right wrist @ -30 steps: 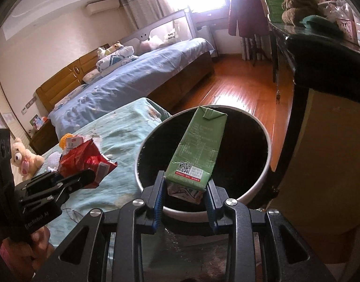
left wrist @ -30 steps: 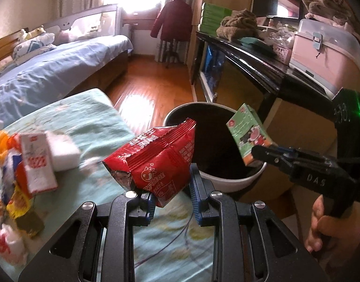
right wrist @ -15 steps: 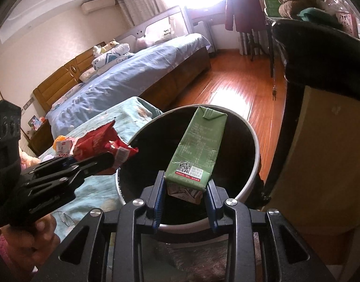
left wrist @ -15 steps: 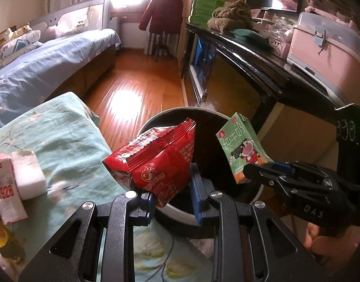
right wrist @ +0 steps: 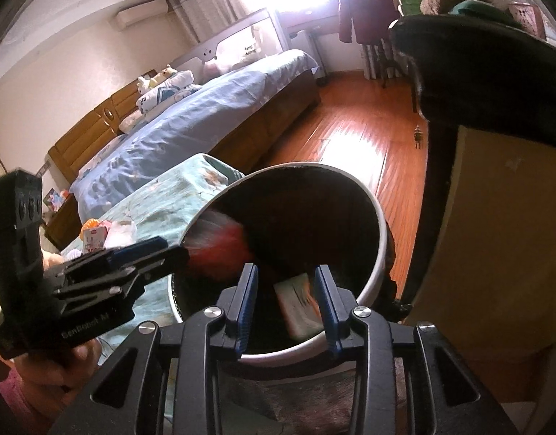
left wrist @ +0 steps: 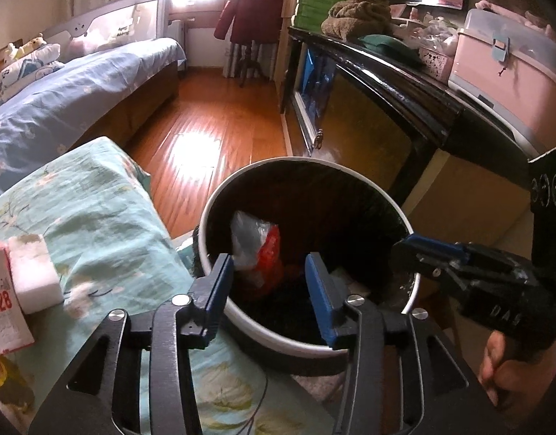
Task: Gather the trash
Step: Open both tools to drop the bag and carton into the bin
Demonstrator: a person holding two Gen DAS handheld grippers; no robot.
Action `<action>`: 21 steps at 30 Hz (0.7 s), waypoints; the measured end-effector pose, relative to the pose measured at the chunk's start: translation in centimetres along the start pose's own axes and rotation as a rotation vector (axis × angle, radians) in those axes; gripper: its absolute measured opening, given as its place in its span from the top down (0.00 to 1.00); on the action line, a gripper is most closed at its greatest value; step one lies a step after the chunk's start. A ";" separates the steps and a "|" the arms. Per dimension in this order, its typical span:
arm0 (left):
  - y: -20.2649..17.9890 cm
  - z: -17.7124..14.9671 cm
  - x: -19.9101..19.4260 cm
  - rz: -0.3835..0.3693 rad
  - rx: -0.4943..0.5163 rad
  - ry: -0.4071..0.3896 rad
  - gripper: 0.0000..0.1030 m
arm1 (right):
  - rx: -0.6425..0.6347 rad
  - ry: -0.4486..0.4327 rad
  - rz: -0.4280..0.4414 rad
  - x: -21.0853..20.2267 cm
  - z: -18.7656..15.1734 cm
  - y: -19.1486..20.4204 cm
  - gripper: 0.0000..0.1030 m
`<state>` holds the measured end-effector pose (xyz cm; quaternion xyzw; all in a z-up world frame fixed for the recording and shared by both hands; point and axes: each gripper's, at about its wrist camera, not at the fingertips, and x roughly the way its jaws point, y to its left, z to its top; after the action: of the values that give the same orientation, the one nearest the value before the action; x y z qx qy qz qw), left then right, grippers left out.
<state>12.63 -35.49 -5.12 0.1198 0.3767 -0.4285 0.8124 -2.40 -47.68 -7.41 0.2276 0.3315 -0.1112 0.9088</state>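
A round bin with a white rim [left wrist: 350, 172] and dark inside stands on the floor; it also shows in the right wrist view [right wrist: 381, 232]. My left gripper [left wrist: 268, 282] is open and empty above its near rim. The red snack bag [left wrist: 263, 250] is falling inside the bin, blurred in the right wrist view [right wrist: 219, 243]. My right gripper [right wrist: 285, 297] is open over the bin, and the green carton [right wrist: 297, 306] drops between its fingers. The right gripper shows from the side in the left wrist view [left wrist: 415, 250].
A table with a teal flowered cloth [left wrist: 89, 217] holds a white sponge block [left wrist: 33, 272], a red-and-white carton [left wrist: 4, 304] and other wrappers at the left. A dark cabinet [left wrist: 404, 94] stands right of the bin. A bed [left wrist: 60, 90] lies beyond on the wooden floor.
Both grippers opened over the bin. The red snack bag left the left gripper and the green carton left the right gripper; both are dropping into the bin.
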 end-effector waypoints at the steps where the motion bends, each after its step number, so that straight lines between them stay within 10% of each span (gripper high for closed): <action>1: 0.3 -0.3 -0.3 0.006 -0.009 0.000 0.55 | 0.003 -0.004 0.001 -0.1 0.0 0.0 0.66; 21: 7.9 -8.3 -11.6 0.210 -0.205 -0.160 0.44 | -0.052 -0.001 0.146 0.6 -2.7 8.2 0.24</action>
<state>10.59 -19.35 -3.59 0.0405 0.3379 -0.3088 0.8881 -0.52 -39.30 -6.83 0.2275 0.3164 -0.0359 0.9202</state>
